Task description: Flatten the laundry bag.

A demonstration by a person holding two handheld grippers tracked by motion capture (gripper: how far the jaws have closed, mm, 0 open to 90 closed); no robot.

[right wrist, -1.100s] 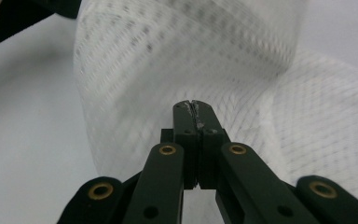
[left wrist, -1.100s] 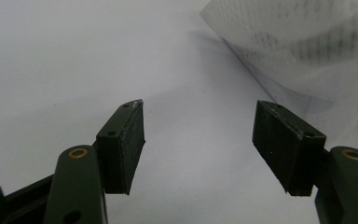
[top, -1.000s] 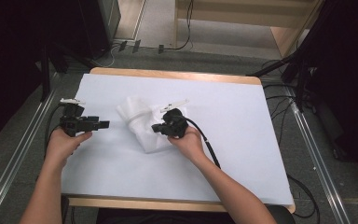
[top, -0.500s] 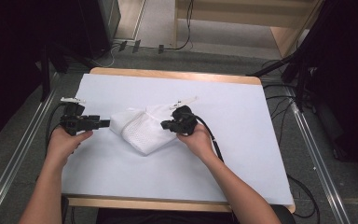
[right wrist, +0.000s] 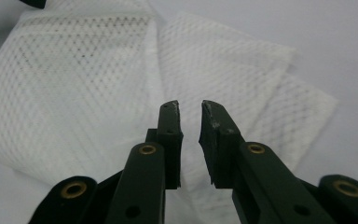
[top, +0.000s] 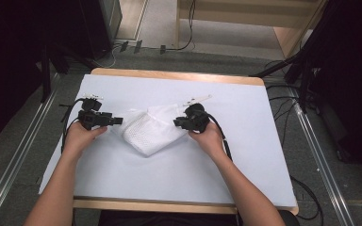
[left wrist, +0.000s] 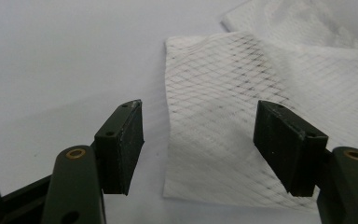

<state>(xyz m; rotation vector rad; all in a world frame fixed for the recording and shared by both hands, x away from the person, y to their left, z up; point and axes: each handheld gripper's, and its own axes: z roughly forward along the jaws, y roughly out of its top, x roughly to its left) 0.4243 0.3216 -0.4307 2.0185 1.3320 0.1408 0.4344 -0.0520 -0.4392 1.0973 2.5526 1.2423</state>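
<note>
A white mesh cloth (top: 151,131) lies folded in layers on the white table cover, between my two grippers. My left gripper (top: 119,121) is at the cloth's left edge and stands open. In the left gripper view its jaws (left wrist: 198,114) straddle the edge of the cloth (left wrist: 223,93) without touching it. My right gripper (top: 176,123) is at the cloth's right end. Its jaws (right wrist: 189,109) have just been opening and show a narrow gap with nothing pinched in it. The cloth (right wrist: 74,79) lies flat beyond them.
The table (top: 264,160) has a white cover and a wooden rim. A small white tag-like piece (top: 199,99) lies just behind the right gripper. Black cables trail from both grippers. Dark equipment stands off both sides of the table.
My right gripper has moved right, pulling the cloth flatter, and its jaws have parted off it. My left gripper has moved right up to the cloth's left edge.
</note>
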